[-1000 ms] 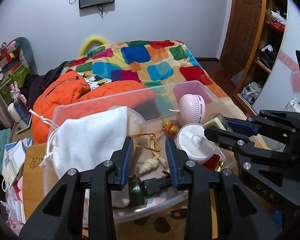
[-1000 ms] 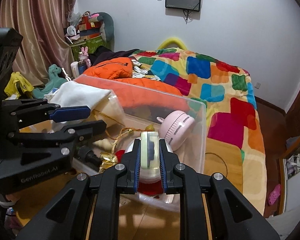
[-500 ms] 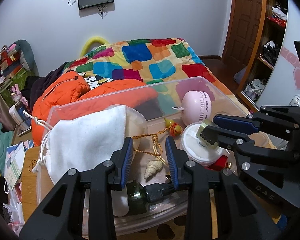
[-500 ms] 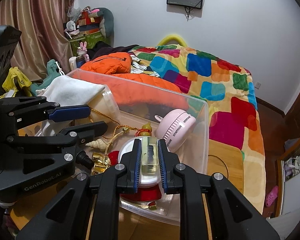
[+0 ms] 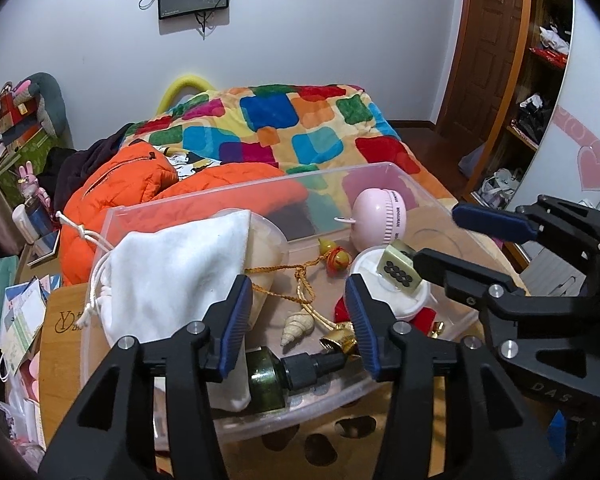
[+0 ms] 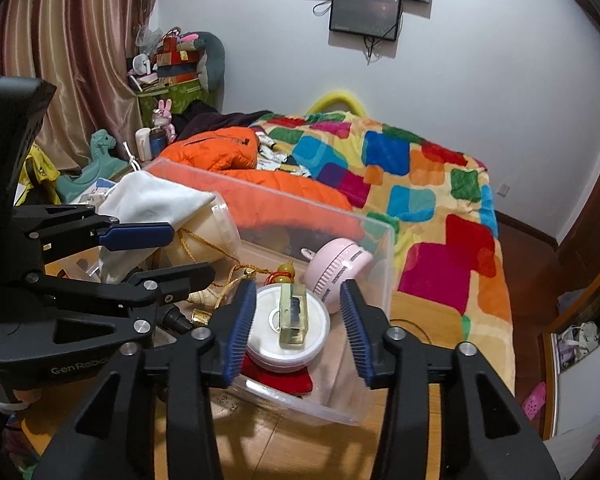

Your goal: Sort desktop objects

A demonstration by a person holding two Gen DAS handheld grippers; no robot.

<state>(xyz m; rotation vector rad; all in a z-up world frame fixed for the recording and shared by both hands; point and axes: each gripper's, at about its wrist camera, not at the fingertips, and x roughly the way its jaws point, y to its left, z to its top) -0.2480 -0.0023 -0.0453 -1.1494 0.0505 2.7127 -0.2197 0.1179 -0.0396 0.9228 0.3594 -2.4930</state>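
A clear plastic bin (image 5: 340,170) (image 6: 380,280) stands on the wooden desk. My right gripper (image 6: 299,320) (image 5: 436,236) hovers over its right end with its jaws opening. A small yellowish clear block (image 6: 294,316) (image 5: 398,272) lies between the pads on a white round lid (image 6: 260,340), touching neither pad. My left gripper (image 5: 298,320) (image 6: 192,252) is over the bin's near side, its jaws opening too. Just below its fingers a dark green bottle (image 5: 268,376) with a black cap lies in the bin, free of the pads.
The bin also holds a white drawstring pouch (image 5: 172,272), a pink round fan (image 5: 380,220), a seashell (image 5: 298,324), a gold cord with a yellow charm (image 5: 334,256) and a red piece (image 5: 424,316). A bed with an orange jacket (image 5: 140,184) lies beyond the desk.
Both grippers' jaws have spread apart. The right one has let go of the yellowish block, which now rests on the white lid. The green bottle lies loose under the left fingers.
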